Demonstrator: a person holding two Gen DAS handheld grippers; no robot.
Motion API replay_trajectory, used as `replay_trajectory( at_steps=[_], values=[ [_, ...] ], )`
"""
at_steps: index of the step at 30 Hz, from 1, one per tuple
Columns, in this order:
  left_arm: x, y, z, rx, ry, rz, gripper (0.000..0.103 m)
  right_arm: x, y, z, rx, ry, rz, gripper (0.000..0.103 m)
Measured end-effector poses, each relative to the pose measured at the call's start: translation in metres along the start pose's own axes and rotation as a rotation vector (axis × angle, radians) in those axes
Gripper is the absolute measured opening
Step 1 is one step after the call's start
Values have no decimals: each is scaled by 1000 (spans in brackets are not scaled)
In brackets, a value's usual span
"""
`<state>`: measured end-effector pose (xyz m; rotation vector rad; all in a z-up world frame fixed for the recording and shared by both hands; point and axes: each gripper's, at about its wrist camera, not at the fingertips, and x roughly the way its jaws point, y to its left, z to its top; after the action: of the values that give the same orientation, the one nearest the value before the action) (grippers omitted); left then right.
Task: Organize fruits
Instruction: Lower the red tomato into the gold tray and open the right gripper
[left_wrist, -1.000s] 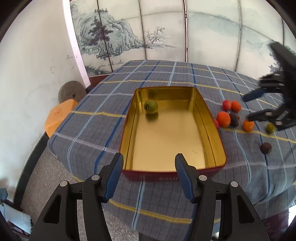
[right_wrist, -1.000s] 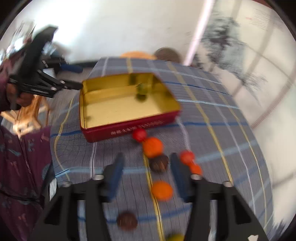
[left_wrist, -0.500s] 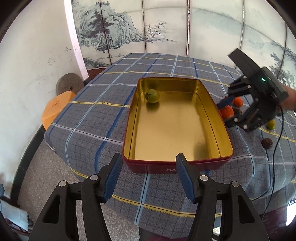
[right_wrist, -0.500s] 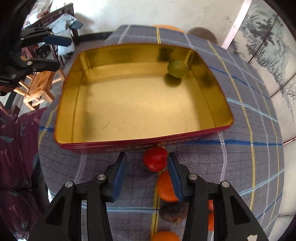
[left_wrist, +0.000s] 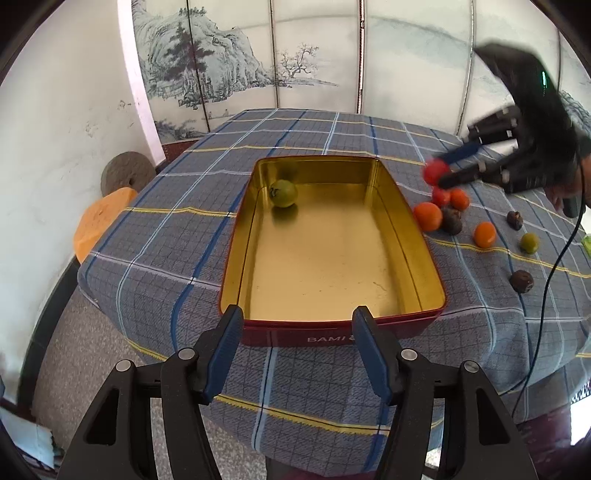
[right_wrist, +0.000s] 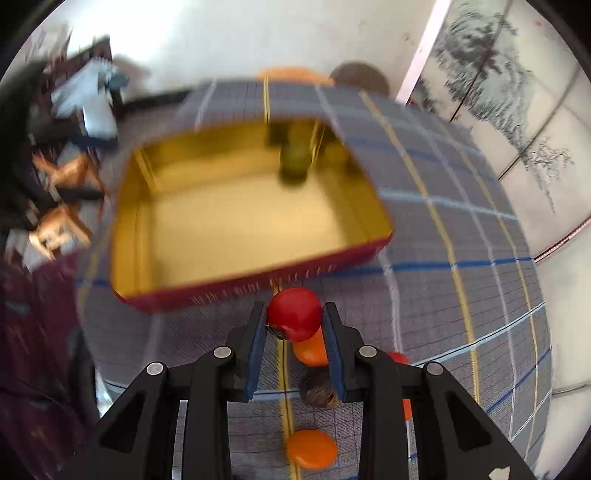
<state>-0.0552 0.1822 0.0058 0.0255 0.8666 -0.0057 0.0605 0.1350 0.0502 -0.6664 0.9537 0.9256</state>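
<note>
A red tin with a gold inside (left_wrist: 332, 315) (right_wrist: 258, 280) stands on the checked tablecloth. One green fruit (left_wrist: 283, 193) (right_wrist: 294, 158) lies in its far left corner. My right gripper (right_wrist: 294, 317) (left_wrist: 439, 173) is shut on a red fruit (right_wrist: 294, 314) (left_wrist: 436, 172) and holds it in the air to the right of the tin. My left gripper (left_wrist: 297, 343) is open and empty at the tin's near edge. Loose fruits lie right of the tin: an orange one (left_wrist: 427, 216), a brown one (left_wrist: 452, 220), another orange one (left_wrist: 484, 234).
More fruits lie further right: a green one (left_wrist: 529, 242) and two brown ones (left_wrist: 521, 280) (left_wrist: 514, 219). The table's near edge (left_wrist: 332, 413) drops off close behind my left gripper. An orange stool (left_wrist: 99, 218) stands left of the table. A painted screen stands behind.
My right gripper has closed on the red fruit beside the tin and lifted it off the cloth. My left gripper has stayed at the tin's near edge.
</note>
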Motion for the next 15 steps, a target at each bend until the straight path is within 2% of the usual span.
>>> replay_trajectory(
  at_steps=[3, 8, 15],
  values=[
    [-2, -1, -1, -7, -5, -3, 63, -3, 3, 25, 9, -59, 31, 28],
    [-6, 4, -3, -23, -15, 26, 66, 46, 17, 61, -2, -23, 41, 28],
    [-1, 23, -3, -89, 9, 45, 69, 92, 36, 87, 50, 1, 75, 28]
  ],
)
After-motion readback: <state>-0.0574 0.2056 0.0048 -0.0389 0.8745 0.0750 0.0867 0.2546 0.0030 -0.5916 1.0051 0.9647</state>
